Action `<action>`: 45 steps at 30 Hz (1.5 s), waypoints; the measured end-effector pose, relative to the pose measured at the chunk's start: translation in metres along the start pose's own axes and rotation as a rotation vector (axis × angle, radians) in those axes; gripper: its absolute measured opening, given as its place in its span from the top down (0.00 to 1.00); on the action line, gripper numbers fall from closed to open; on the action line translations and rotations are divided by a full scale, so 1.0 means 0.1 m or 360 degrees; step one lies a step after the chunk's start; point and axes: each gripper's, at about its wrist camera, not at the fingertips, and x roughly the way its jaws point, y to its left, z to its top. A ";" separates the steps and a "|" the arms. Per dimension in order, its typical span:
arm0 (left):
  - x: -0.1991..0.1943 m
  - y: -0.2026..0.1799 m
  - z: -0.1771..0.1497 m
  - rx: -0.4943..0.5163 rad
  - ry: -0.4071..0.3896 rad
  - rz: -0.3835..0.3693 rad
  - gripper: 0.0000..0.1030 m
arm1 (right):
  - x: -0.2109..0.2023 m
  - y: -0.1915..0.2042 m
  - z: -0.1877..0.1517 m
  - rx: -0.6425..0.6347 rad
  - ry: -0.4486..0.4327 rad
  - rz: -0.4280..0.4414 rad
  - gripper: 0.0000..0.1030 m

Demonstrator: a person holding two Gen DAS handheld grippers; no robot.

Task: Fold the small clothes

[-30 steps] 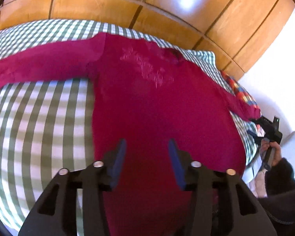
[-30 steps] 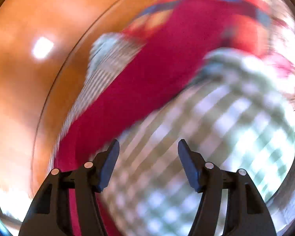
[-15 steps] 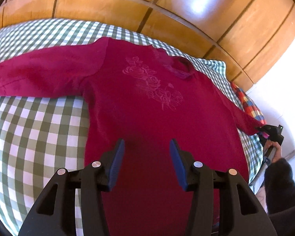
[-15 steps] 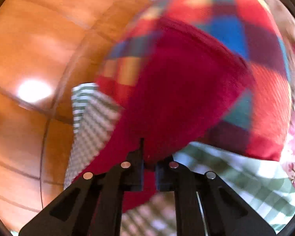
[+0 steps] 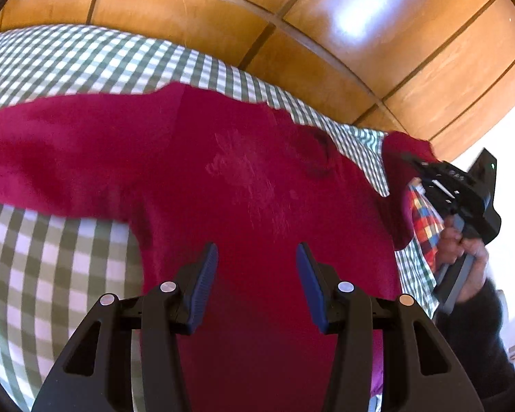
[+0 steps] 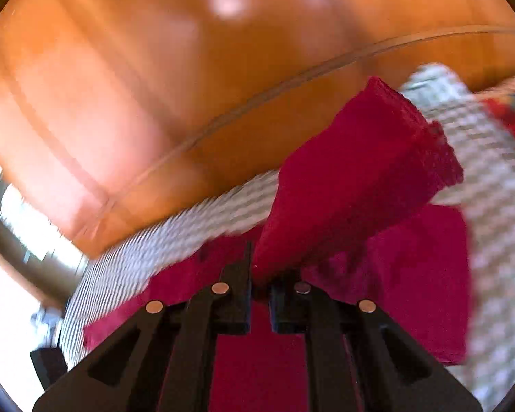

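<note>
Sleeve (image 6: pixel 360 178) of red sweater (image 5: pixel 250 189) pinched in right tongs (image 6: pixel 260 274); left tongs (image 5: pixel 256 271) wide, empty

No readable text, labels, brands or numbers, only a faint wordless embroidered motif on the red sweater (image 5: pixel 243 178)

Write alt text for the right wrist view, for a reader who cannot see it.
The right hand-held gripper is shut on the lifted sleeve of a crimson sweater, which lies on a green-checked bedspread. Blurred wooden panelling fills the background.
</note>
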 end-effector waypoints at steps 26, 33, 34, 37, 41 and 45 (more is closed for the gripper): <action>0.69 0.28 0.68 -0.0151 -0.0026 0.0156 0.95 | -0.82 -0.78 -0.87 0.0128 0.0061 -0.0419 0.41; 0.50 0.15 0.70 -0.0004 -0.0167 0.0362 0.96 | -0.61 -0.55 -0.55 0.0076 -0.0055 -0.0392 0.41; 0.60 0.26 0.69 -0.0040 -0.0116 0.0440 0.96 | -0.55 -0.56 -0.57 0.0068 -0.0023 -0.0393 0.41; 0.77 0.48 0.64 -0.0102 -0.0075 0.0495 0.96 | -0.22 -0.60 -0.65 0.0031 0.0084 -0.0480 0.41; 0.75 0.37 0.60 -0.0023 -0.0082 0.0543 0.95 | 0.06 -0.52 -0.87 -0.0201 0.0061 -0.0677 0.34; 0.53 0.46 0.55 -0.0101 -0.0059 0.0399 0.84 | 0.15 -0.42 -0.93 -0.0279 0.0060 -0.0770 0.30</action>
